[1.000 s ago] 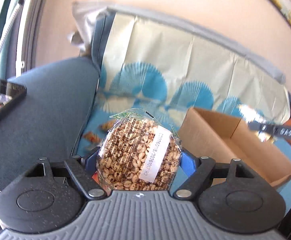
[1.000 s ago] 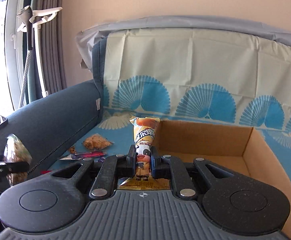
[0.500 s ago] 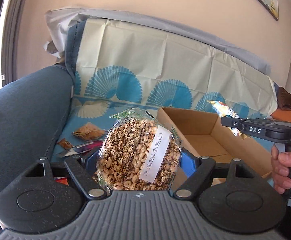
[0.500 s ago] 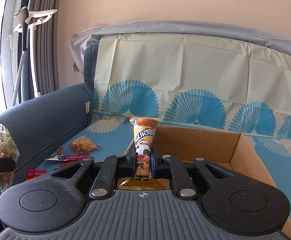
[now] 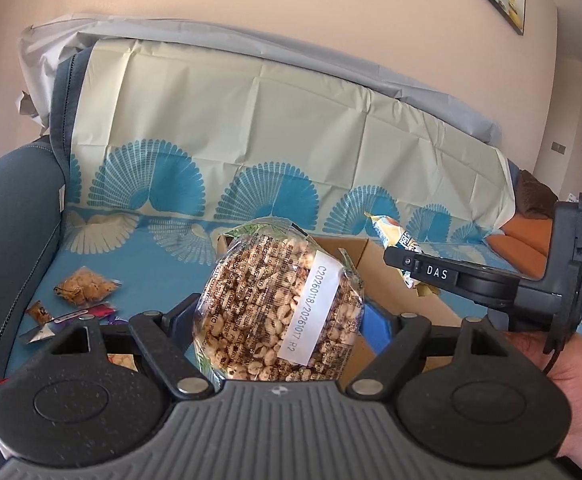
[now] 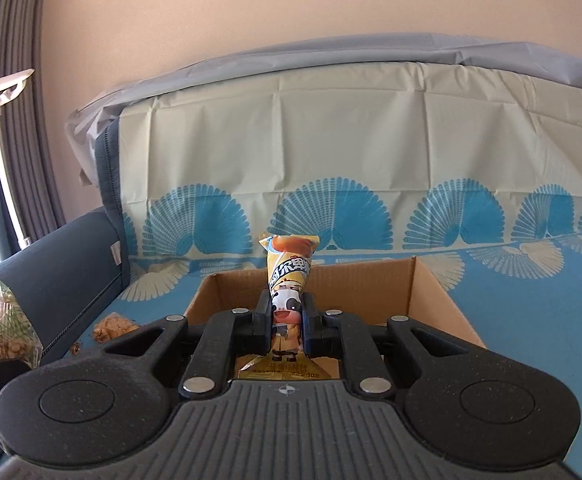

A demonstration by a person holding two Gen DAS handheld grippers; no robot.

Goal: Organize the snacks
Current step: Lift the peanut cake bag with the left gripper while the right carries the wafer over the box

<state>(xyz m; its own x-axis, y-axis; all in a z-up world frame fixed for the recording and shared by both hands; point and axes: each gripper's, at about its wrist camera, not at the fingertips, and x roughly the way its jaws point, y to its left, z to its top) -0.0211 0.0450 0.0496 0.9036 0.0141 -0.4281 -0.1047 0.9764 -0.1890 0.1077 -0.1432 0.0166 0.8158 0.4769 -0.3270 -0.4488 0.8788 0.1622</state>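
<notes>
My left gripper (image 5: 279,312) is shut on a round clear bag of puffed cereal (image 5: 279,308) with a white date label, held above the sofa seat. My right gripper (image 6: 287,316) is shut on a slim yellow snack packet with a cartoon cow (image 6: 289,280), held upright over the near edge of the open cardboard box (image 6: 431,296). In the left wrist view the right gripper (image 5: 403,256) and its yellow packet (image 5: 395,236) hang over the same box (image 5: 347,248), with a hand (image 5: 571,368) on its handle. The cereal bag (image 6: 3,328) shows at the right wrist view's left edge.
Loose snacks lie on the blue patterned sofa cover (image 5: 163,264) left of the box: a bag of brown pieces (image 5: 85,288), small wrapped sweets (image 5: 39,314) and a flat purple packet (image 5: 87,314). The dark blue armrest (image 5: 7,220) bounds the left side. Orange cushions (image 5: 527,240) sit far right.
Both grippers have swung right along the sofa, keeping their snacks. The box now sits straight ahead of the right gripper, and the right gripper now looms close beside the left one.
</notes>
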